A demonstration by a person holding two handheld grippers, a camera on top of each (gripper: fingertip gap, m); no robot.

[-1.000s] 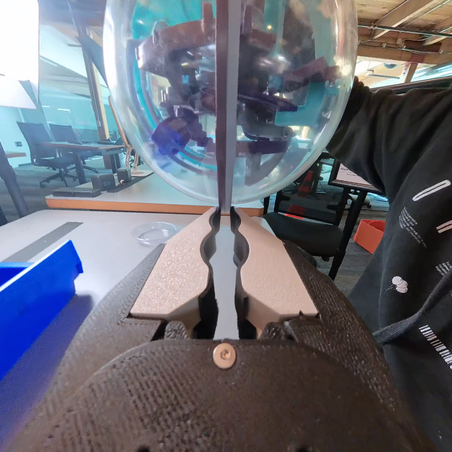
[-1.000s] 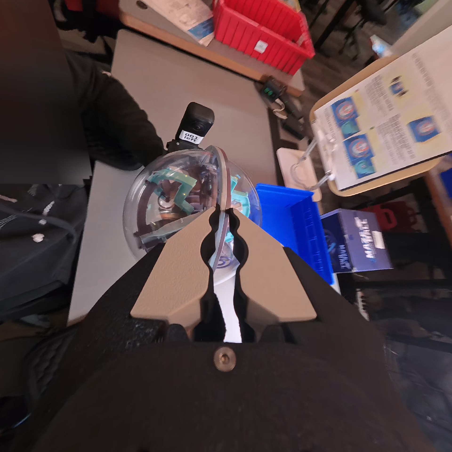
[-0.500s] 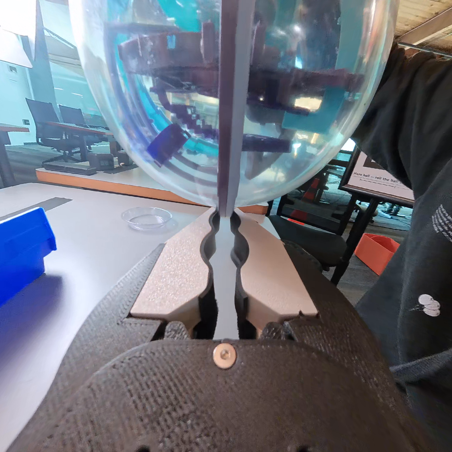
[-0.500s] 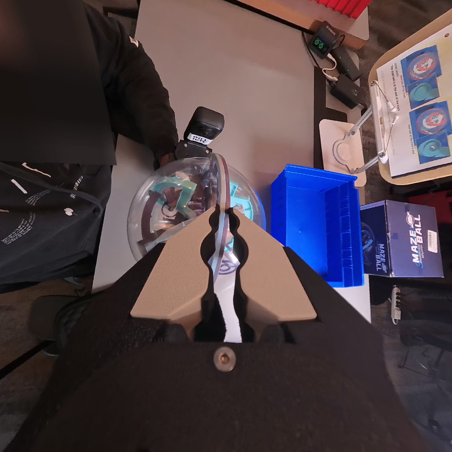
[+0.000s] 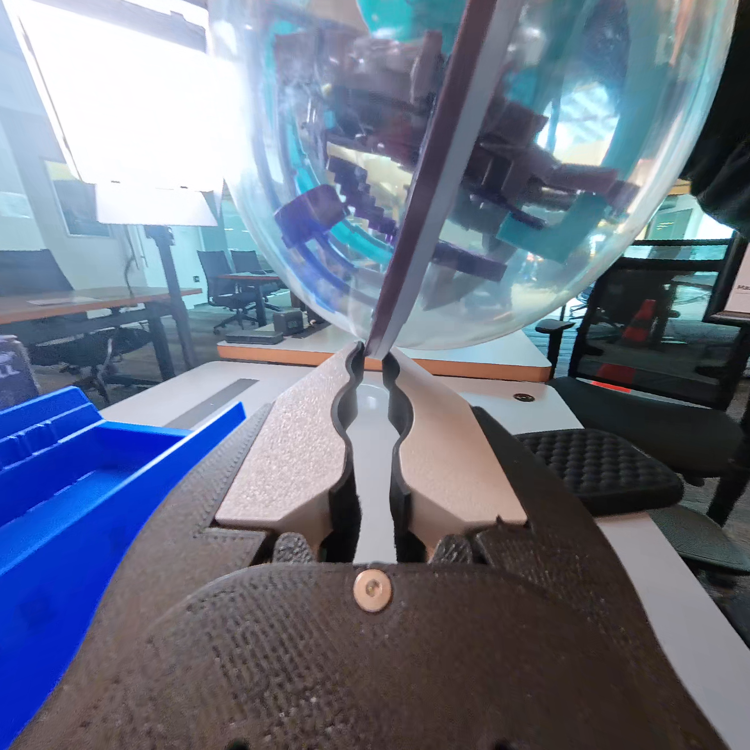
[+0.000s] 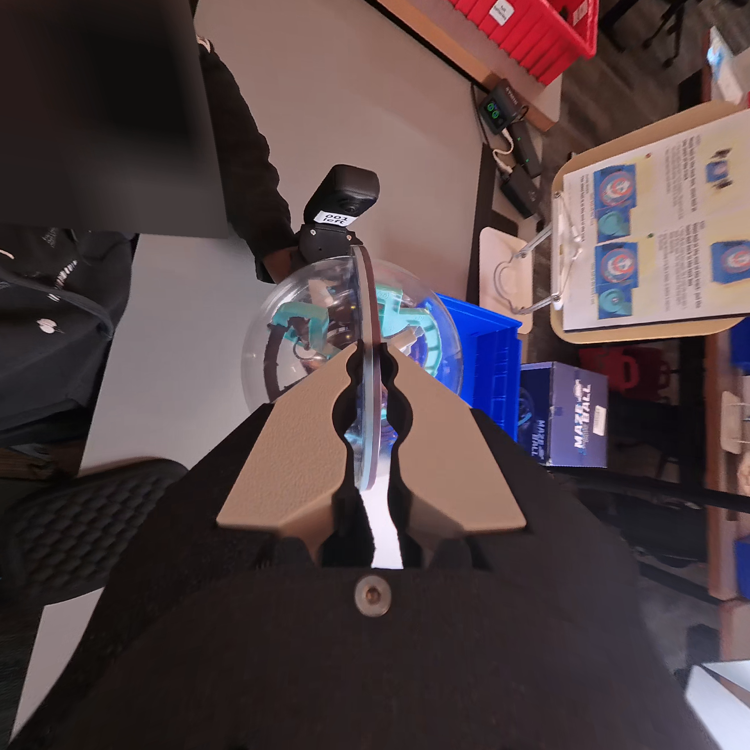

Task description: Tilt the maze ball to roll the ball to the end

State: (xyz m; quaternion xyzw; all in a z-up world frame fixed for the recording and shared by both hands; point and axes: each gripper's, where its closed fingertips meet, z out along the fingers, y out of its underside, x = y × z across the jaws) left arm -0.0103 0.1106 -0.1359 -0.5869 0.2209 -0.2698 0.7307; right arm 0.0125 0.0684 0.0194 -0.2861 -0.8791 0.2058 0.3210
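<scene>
The maze ball (image 5: 466,170), a clear globe with teal and purple tracks inside, is held in the air above the grey surface (image 6: 345,121), gripped from two sides by its flat rim. The left tongs (image 5: 371,356) pinch the rim's lower edge at their very tips, the globe rising above them. The right tongs (image 6: 369,349) are closed on the rim from the opposite side, looking down past the globe to the blue bin (image 6: 491,365) beside it.
</scene>
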